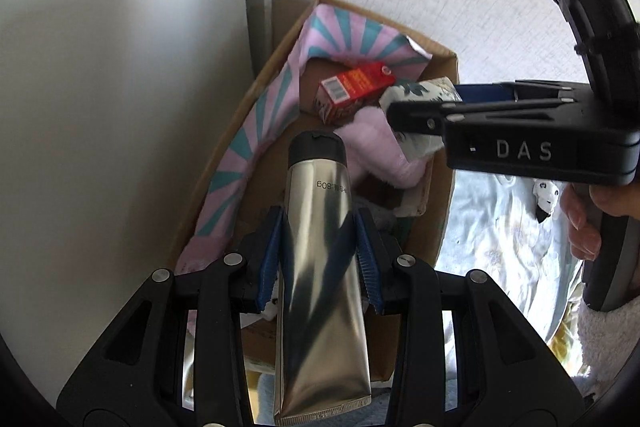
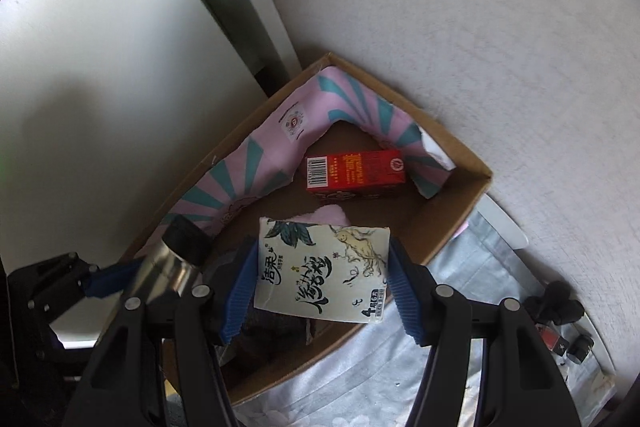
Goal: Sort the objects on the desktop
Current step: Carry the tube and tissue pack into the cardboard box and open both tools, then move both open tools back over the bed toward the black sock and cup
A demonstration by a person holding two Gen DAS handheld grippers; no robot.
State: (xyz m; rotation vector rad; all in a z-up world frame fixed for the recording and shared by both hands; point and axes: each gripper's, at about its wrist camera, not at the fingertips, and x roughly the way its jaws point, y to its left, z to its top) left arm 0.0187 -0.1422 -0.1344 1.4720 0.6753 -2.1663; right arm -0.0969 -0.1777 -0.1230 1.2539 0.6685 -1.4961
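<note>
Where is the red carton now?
The red carton lies inside the cardboard box, near its far corner, beside the pink-teal liner.

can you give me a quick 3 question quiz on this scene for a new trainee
1. True or false: the left gripper is shut on a silver tube.
2. What does the right gripper hold over the cardboard box? A) a red carton B) a white printed packet C) a pink cloth
3. Fill in: the red carton lies ___ the box, beside the pink and teal wrapper.

Key: 1 true. 2 B, the white packet sits between its blue pads. 3 inside.
</note>
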